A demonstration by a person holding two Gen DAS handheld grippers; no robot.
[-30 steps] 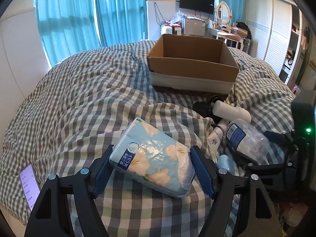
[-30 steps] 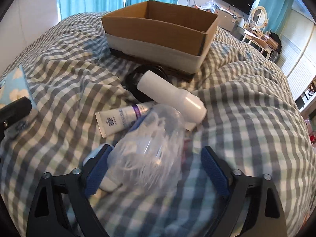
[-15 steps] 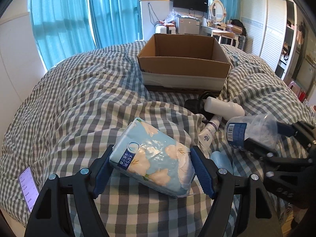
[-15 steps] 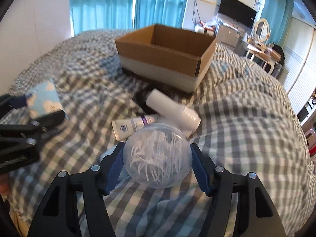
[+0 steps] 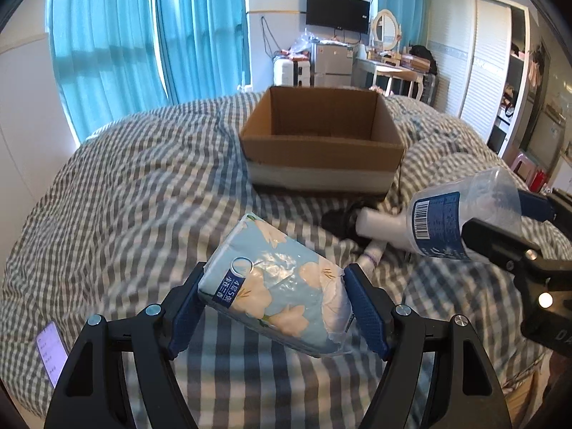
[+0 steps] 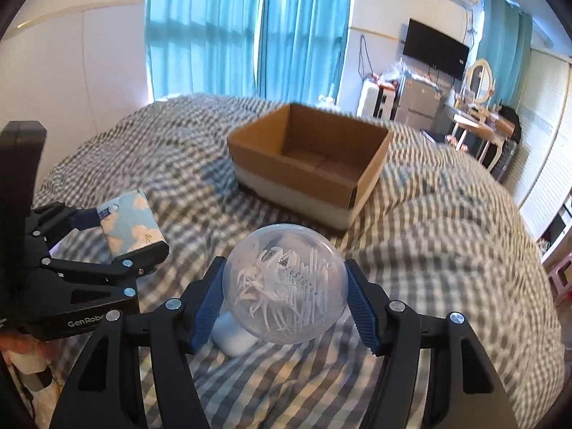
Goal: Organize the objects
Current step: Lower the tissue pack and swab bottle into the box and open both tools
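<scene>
The left gripper (image 5: 275, 304) was clenched on a pale blue tissue pack (image 5: 277, 284) printed with cream flowers, its blue pads (image 5: 186, 307) pressed against the two ends of the pack, which sat tilted between them and, in the right wrist view, looked clear of the checked duvet (image 5: 143, 186). The right gripper (image 6: 284, 302) grasped a clear plastic tub of cotton swabs (image 6: 286, 284), seen from its round base, the pads tight against its sides; its jaws had just been closing on that tub. In the left wrist view the same tub showed a blue barcoded label and was held above the bedding, off to the right. An open cardboard box (image 5: 320, 143) stood on the duvet beyond both grippers, its lower band white and nothing visible inside it. Between the box and the grippers lay a white bottle (image 5: 380, 227) on its side, its far end against a dark object (image 5: 338, 220) too shadowed to identify, and the tip of a white tube (image 5: 373, 252) showed just beneath the bottle. A small pale blue item (image 6: 232, 339) rested on the duvet under the raised tub. A lit phone (image 5: 52, 354) lay at the bed's left edge. Turquoise curtains (image 5: 143, 35) hung behind the bed.
</scene>
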